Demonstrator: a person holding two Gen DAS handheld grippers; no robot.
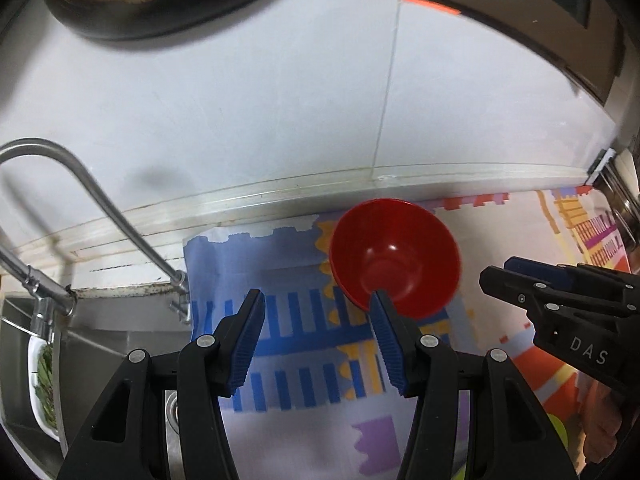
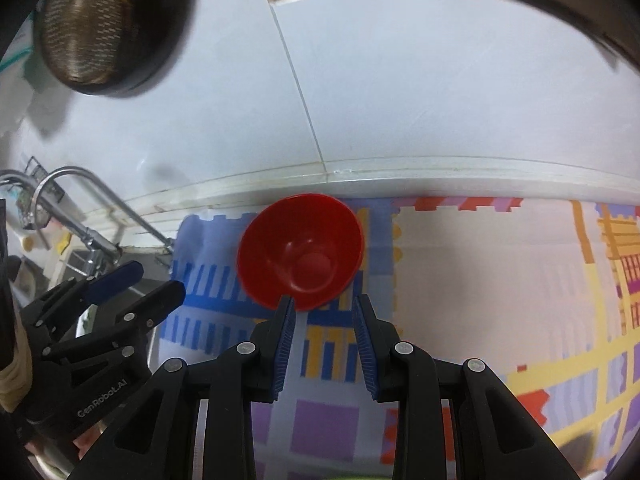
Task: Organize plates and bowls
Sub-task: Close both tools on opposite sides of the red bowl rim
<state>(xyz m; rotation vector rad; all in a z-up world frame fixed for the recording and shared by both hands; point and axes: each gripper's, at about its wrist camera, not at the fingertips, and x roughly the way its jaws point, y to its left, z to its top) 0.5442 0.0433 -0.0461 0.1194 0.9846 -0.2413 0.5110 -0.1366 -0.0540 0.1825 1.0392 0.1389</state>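
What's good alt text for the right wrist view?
A red bowl sits tilted on a patterned cloth near a white tiled wall, just ahead of the open, empty right gripper. The left gripper enters at lower left, also empty, with a faucet behind it.

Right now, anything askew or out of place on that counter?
Yes: the red bowl sits tipped on the patterned cloth, mouth facing the cameras rather than up, near the back wall. Both grippers are open and empty. No spill or damage shows.

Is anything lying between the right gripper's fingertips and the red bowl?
Nothing: the right wrist view shows only patterned cloth between the open right gripper and the red bowl.
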